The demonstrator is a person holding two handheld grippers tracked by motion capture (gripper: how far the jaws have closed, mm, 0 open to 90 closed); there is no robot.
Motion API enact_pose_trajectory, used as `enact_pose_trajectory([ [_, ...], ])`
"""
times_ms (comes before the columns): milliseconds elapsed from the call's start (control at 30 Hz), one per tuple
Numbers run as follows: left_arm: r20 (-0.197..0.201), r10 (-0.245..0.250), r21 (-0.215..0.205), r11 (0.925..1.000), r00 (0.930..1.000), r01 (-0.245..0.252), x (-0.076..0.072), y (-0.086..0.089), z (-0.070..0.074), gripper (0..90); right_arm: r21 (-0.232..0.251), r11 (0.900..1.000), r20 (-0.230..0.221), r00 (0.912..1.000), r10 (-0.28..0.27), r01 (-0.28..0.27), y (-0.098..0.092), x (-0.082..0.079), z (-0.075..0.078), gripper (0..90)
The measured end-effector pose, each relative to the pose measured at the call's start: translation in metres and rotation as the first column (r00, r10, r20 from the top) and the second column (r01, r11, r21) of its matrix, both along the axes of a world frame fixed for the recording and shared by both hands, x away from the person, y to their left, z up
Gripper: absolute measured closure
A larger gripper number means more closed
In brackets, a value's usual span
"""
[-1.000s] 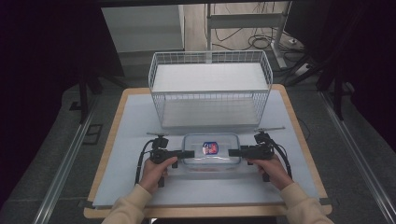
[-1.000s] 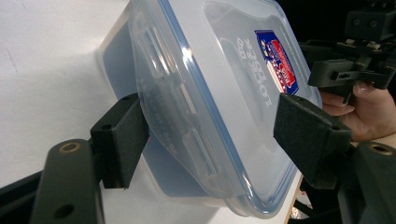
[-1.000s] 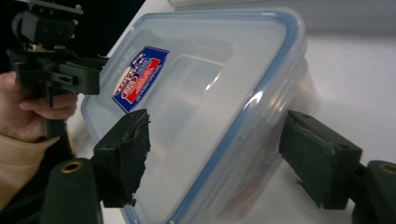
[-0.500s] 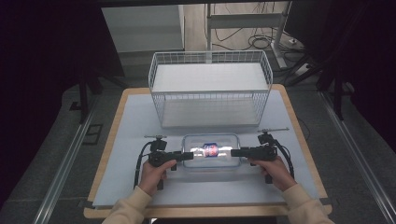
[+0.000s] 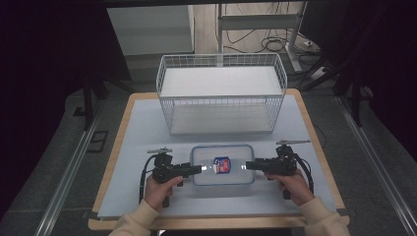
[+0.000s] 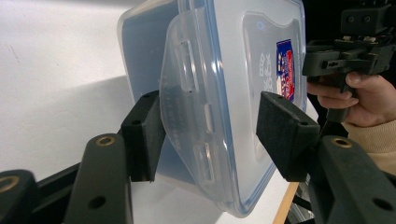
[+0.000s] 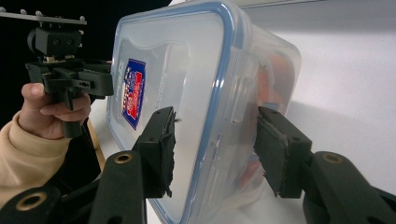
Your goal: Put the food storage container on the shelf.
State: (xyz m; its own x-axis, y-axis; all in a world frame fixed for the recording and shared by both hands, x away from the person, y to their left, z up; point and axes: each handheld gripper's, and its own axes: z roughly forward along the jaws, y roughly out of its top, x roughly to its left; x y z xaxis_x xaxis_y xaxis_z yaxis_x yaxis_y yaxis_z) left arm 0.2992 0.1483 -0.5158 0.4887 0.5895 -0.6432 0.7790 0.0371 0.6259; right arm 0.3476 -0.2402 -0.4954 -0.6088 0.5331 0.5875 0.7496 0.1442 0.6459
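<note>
Two-handed setup here: a clear lidded container point(image 5: 222, 164) with a blue seal sits on the table point(image 5: 147, 123) at about 6 o'clock from the white wire basket point(image 5: 221, 93), close to the person's edge.

The left gripper point(image 5: 195, 169) comes in from 9 o'clock and the right gripper point(image 5: 247, 165) from 3 o'clock. In the left gripper view its jaws are parted wide around the container's side latch point(image 6: 191, 112): one pad looks to be touching the flap, the other is clear of the lid, so nothing's clamped. Same deal on the right: jaws spread on either side of the rim and latch point(image 7: 233, 116), gaps on both sides, no hold.

My guess is a two-sided lift, maybe into the basket. To do it well I'd close both sides together and evenly, bite on the rigid rim rather than the floppy latch flap, and keep the box level, because there's something orange inside point(image 7: 275, 93) that could slide.
</note>
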Motion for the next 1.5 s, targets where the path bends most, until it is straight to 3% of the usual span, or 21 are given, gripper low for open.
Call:
enact_pose_trajectory([
  [367,0.021,-0.008,0.013,0.9999,0.9998,0.008,-0.004,0.0,0.002,44.6,0.039,0.999,-0.008,0.9999,-0.011,0.011,-0.004,-0.005,-0.001,53.3],
  [867,0.066,0.015,0.036,0.9992,0.9977,-0.017,-0.008,-0.001,0.012,46.0,0.051,0.999,0.03,0.9994,-0.017,0.015,-0.003,-0.008,0.001,54.6],
  [1500,0.142,0.017,0.047,0.9986,0.9897,-0.024,-0.001,0.003,0.044,46.4,0.064,0.998,0.124,0.9922,-0.015,0.007,0.0,-0.002,0.031,54.3],
])
